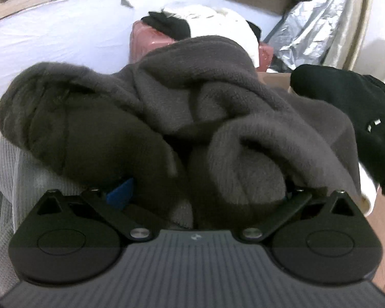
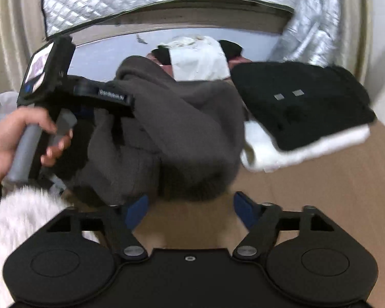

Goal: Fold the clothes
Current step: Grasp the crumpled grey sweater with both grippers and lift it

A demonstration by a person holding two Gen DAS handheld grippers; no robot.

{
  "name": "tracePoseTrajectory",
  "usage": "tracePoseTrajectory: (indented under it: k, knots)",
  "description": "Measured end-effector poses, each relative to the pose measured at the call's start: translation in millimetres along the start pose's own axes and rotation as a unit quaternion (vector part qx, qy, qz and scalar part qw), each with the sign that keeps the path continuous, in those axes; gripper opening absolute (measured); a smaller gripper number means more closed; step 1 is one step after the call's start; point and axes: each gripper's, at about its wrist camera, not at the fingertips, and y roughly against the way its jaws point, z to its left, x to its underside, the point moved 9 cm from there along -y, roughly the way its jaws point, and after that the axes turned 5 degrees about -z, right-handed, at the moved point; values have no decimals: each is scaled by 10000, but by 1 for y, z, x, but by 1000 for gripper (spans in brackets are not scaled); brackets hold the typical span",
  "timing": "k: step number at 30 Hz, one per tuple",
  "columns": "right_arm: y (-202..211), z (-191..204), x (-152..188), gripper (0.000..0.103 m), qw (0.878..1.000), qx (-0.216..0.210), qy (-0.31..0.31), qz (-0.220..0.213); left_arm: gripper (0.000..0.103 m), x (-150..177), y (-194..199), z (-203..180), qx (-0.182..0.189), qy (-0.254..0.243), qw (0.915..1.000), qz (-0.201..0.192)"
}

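Only rightward: hand (image 2: 11, 138) on left claw (image 2: 120, 118).

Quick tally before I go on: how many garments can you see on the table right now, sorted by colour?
Dark grey: 1, the crumpled fleece
Black: 1, folded garment on top of the stack
White: 1, folded garment beneath it
Light grey: 1, knit garment at the left edge
Total: 4, not counting the heap at the back

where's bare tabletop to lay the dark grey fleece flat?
Free: the brown tabletop in front of the folded black-on-white stack, right of the dark grey fleece garment, around the open right gripper. Crowded: left side, with the left gripper, a hand and pale knit clothes.
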Motion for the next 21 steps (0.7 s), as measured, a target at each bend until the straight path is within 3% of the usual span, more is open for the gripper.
tracePoseTrajectory:
  k: [2,5,7,8,9,11,13,14,15,16,17,18,21]
  knots:
    - [-25,-3,-8,91,9998,24,204,-8,79,6,4,-1,-112,-202,9996,-131]
    - [-79,-10,-13,92,9977,378,537,168,78,7,2,-1,-199,-264,9991,-263]
    - [-114,-11,-17,92,9949,552,793,293,89,7,-1,1,-143,-92,9991,-377]
    - [-131,-11,-19,93,9931,639,920,355,103,9,-3,1,-75,35,9989,-470]
    - [-143,-14,-25,95,9932,707,876,286,103,11,-6,-2,41,13,9976,-688]
    - [-160,-20,-36,99,9950,776,611,157,103,21,-10,-6,-190,-329,9943,-993]
    - [-169,-25,-42,92,9968,755,204,134,102,23,-10,-8,-309,-505,9930,-1019]
    - [-166,-25,-44,72,9974,714,98,68,95,23,-8,-9,-302,-517,9933,-988]
    - [-162,-23,-46,51,9978,665,16,-10,75,21,-7,-9,-271,-494,9938,-959]
    - [-154,-24,-48,40,9981,600,-86,-99,59,17,-3,-6,-35,-170,9955,-935]
    - [-143,-24,-51,18,9984,415,-311,-212,38,13,0,-2,206,157,9956,-904]
    - [-132,-25,-54,17,9977,202,-564,-329,32,10,1,3,488,509,9941,-826]
    - [-103,-22,-62,16,9929,-331,-1026,-497,29,5,2,18,927,1381,9846,-533]
